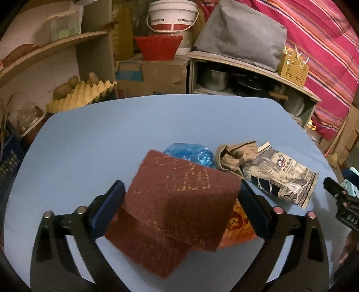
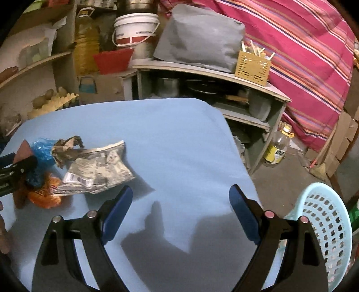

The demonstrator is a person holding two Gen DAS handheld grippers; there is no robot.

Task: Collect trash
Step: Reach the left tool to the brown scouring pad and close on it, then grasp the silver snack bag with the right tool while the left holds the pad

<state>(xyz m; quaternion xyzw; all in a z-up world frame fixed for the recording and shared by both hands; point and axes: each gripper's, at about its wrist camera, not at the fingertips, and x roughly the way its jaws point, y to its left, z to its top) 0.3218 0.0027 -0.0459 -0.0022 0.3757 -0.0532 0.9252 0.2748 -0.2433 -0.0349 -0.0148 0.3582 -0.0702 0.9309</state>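
My left gripper (image 1: 181, 191) is shut on a folded brown scouring pad (image 1: 179, 202) and holds it just above the blue table (image 1: 101, 134). Behind the pad lie a crumpled blue plastic bag (image 1: 193, 155), a brown paper scrap (image 1: 237, 155), a grey printed packet (image 1: 285, 177) and an orange wrapper (image 1: 237, 224). In the right wrist view the packet (image 2: 98, 173), blue bag (image 2: 42, 150) and orange wrapper (image 2: 44, 195) lie at the left. My right gripper (image 2: 180, 209) is open and empty over bare table (image 2: 179, 139). A light blue basket (image 2: 325, 229) sits at the right edge.
Shelves with an egg tray (image 1: 80, 96), a red bowl (image 1: 158, 47), a white bucket (image 1: 172, 15) and pots stand behind the table. A grey bag (image 2: 199, 38) and yellow box (image 2: 252, 65) sit on the cabinet. A bottle (image 2: 277, 146) stands on the floor.
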